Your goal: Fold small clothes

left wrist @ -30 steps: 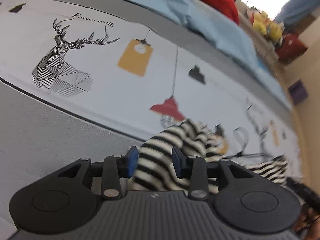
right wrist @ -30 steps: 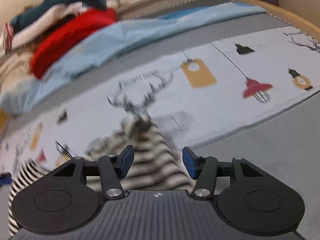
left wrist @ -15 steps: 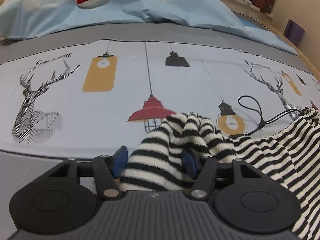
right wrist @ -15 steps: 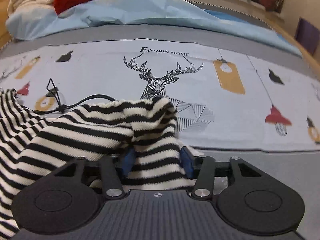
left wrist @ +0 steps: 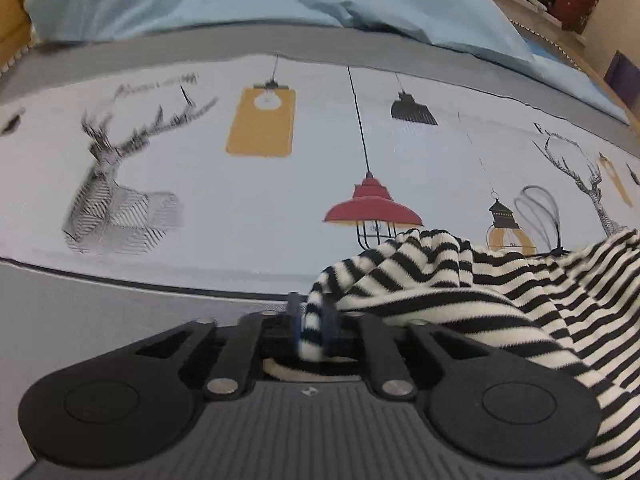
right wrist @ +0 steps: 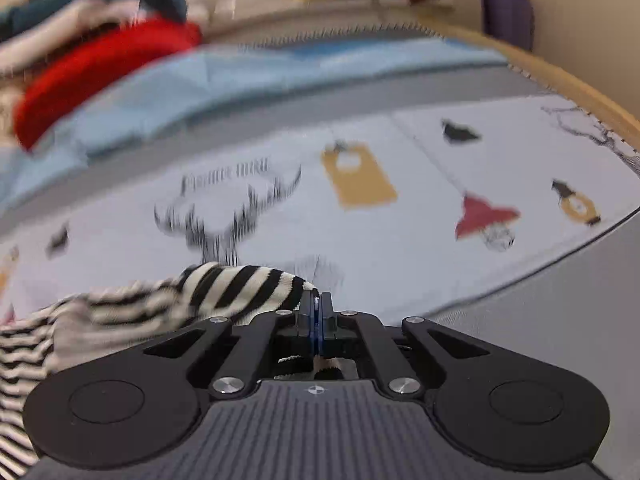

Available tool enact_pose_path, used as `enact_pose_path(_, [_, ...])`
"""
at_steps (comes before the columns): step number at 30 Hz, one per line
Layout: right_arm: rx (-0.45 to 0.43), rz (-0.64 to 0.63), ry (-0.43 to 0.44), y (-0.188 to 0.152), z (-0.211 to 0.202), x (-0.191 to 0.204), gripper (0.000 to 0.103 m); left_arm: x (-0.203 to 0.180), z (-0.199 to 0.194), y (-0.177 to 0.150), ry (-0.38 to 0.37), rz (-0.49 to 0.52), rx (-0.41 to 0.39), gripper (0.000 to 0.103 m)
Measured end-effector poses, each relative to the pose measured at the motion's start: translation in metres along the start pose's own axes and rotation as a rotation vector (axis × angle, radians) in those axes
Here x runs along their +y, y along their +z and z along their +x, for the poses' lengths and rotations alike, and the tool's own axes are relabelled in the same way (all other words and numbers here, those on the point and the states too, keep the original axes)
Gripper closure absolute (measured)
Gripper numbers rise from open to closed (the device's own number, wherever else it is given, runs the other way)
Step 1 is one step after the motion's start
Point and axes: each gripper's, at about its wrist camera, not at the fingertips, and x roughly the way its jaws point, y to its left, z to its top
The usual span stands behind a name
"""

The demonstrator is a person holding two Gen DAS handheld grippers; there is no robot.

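Left gripper point(left wrist: 313, 326): jaws have just been closing and now pinch a bunched fold of the striped garment point(left wrist: 460, 280) between the 2 blue pads. From the jaws the cloth rises in a hump, then spreads away to the right and drapes over the right side of the gripper body. Left of the jaws, bare grey cover. Ahead of the jaws, the printed mat point(left wrist: 224, 184) with a deer drawing, a yellow lamp tag and a red lamp. Ahead and right of the jaws, a thin black cord loop point(left wrist: 538, 210) lies on the mat beyond the garment's edge.

Right gripper point(right wrist: 317, 312): jaws clamped fully together, blue pads meeting, with an edge of the striped garment point(right wrist: 240, 286) caught between them; a bit of stripe shows behind the pads. The garment trails off left of the jaws. Ahead, the mat point(right wrist: 420, 256), blurred; far ahead left, a red cloth point(right wrist: 100, 68) on a pale blue sheet point(right wrist: 248, 76).
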Motion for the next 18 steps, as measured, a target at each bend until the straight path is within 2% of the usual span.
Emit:
enact_pose_path(1, [0.046, 0.004, 0.020, -0.003, 0.005, 0.000, 0.101, 0.004, -0.008, 0.002, -0.020, -0.030, -0.008, 0.067])
enact_pose_path(2, [0.077, 0.020, 0.036, -0.004, 0.007, -0.001, 0.101, 0.009, -0.020, 0.003, -0.056, -0.074, -0.028, 0.063])
enact_pose_path(4, [0.039, 0.040, 0.042, -0.002, -0.007, -0.003, 0.097, 0.019, -0.045, 0.002, -0.120, -0.132, -0.060, 0.056])
enact_pose_path(6, [-0.008, 0.070, 0.088, 0.002, -0.034, -0.007, 0.097, 0.022, -0.069, 0.001, -0.156, -0.164, -0.066, 0.056])
enact_pose_path(7, [-0.020, 0.079, 0.121, 0.003, -0.047, -0.009, 0.093, 0.025, -0.079, -0.002, -0.175, -0.181, -0.064, 0.056])
enact_pose_path(10, [-0.038, 0.061, 0.163, 0.006, -0.085, -0.013, 0.066, 0.027, -0.111, -0.021, -0.241, -0.205, -0.045, 0.056])
enact_pose_path(11, [-0.050, 0.053, 0.160, 0.002, -0.100, -0.015, 0.062, 0.028, -0.119, -0.031, -0.253, -0.208, -0.035, 0.056])
enact_pose_path(16, [-0.016, 0.036, 0.167, -0.032, -0.144, -0.038, 0.062, 0.034, -0.122, -0.082, -0.260, -0.253, 0.054, 0.056])
enact_pose_path(18, [0.009, 0.028, 0.139, -0.055, -0.152, -0.048, 0.062, 0.041, -0.113, -0.100, -0.260, -0.318, 0.139, 0.057])
